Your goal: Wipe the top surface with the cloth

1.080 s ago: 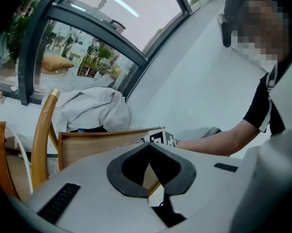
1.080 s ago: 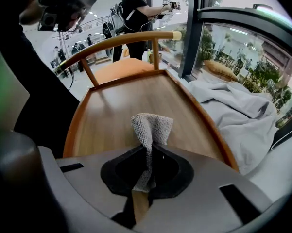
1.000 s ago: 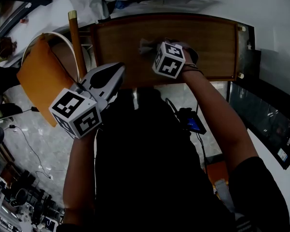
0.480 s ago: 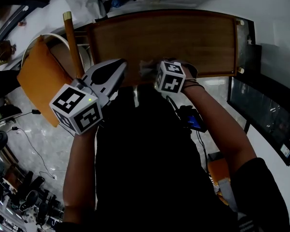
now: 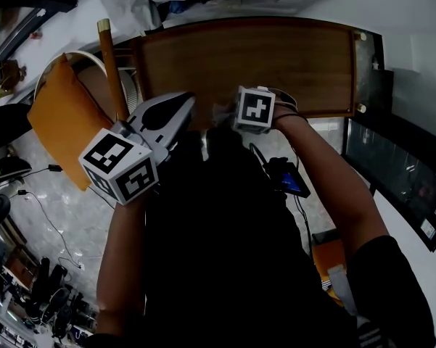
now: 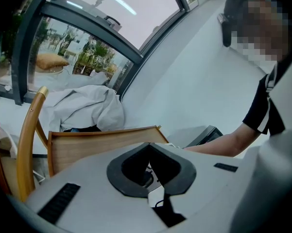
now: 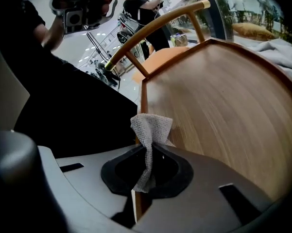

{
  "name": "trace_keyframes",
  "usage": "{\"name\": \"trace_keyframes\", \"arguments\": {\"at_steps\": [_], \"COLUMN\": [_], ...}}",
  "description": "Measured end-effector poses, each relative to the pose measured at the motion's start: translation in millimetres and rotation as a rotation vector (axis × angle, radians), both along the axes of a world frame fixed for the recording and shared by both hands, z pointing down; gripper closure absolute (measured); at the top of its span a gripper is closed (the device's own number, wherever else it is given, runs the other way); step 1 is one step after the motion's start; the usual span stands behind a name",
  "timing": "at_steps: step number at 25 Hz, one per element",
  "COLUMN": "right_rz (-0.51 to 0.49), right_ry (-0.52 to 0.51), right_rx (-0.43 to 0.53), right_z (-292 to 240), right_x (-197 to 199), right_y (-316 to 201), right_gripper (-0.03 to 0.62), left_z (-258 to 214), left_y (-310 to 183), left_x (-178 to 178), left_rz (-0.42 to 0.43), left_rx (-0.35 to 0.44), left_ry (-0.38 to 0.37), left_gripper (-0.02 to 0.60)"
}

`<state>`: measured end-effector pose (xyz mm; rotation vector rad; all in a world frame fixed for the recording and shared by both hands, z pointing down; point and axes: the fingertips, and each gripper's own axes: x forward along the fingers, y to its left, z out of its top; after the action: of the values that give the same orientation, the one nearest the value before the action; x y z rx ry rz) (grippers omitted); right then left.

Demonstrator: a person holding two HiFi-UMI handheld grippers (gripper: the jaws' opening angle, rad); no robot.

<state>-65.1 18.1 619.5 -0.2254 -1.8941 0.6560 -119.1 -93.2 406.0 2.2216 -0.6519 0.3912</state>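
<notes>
**Item 1. Small pale-grey woven cloth (image 7: 151, 128).** The right gripper (image 7: 148, 152) is pinching it. The jaws are closing down on its middle fold, so one tuft is sticking out ahead of the tips and a tail is hanging behind them. This grip is probably leaving the front tuft free as the wiping face. Whether the tuft is pressing on the wood cannot be told.

**Item 2. Brown rectangular wooden table top with a raised rim (image 7: 223, 101).** It is stretching away ahead of the right gripper, whose jaws are sitting at its near edge, close to a corner. This suggests a stroke ending or beginning there.

**Item 3. Left gripper (image 6: 148, 145).** Its jaws are meeting at the tips and gripping nothing. It is hanging off the table's near edge beside the right gripper, apparently keeping clear of the wiping path.

**Item 4. Wooden chair with a curved back rail (image 7: 155, 25).** It is standing beyond the table's far corner.

**Item 5. Crumpled white fabric heap (image 6: 82, 108).** It is lying past the table's far side.
</notes>
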Motion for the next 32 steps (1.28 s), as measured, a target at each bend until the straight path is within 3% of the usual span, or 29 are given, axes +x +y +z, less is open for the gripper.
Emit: {"name": "trace_keyframes", "arguments": {"at_steps": [2, 3, 7, 10, 13, 20, 32], "right_rz": [0.057, 0.109, 0.249, 0.24, 0.221, 0.171, 0.138], "right_ry": [-0.054, -0.085, -0.11, -0.068, -0.004, 0.093, 0.113], "right_rx": [-0.004, 0.044, 0.371, 0.582, 0.704, 0.792, 0.672], "right_z": [-7, -11, -30, -36, -33, -18, -13], "right_x": [-3, -3, 15, 27, 38, 47, 46], "right_y": [-14, -32, -126, -179, -212, -243, -225], "right_gripper": [0.557, 0.557, 0.557, 0.557, 0.557, 0.557, 0.557], "left_z": [-2, -3, -3, -3, -6, -15, -18], "left_y": [0, 0, -3, -3, -2, -4, -5], "left_x": [0, 0, -3, -5, -1, -3, 6], "left_rz": [-0.005, -0.007, -0.018, -0.022, -0.012, -0.005, 0.017], "left_rx": [0.001, 0.002, 0.004, 0.0, -0.001, 0.01, 0.016], "left_ry": [-0.005, -0.006, -0.006, -0.011, -0.013, -0.013, 0.005], "left_gripper": [0.569, 0.569, 0.569, 0.569, 0.569, 0.569, 0.569]}}
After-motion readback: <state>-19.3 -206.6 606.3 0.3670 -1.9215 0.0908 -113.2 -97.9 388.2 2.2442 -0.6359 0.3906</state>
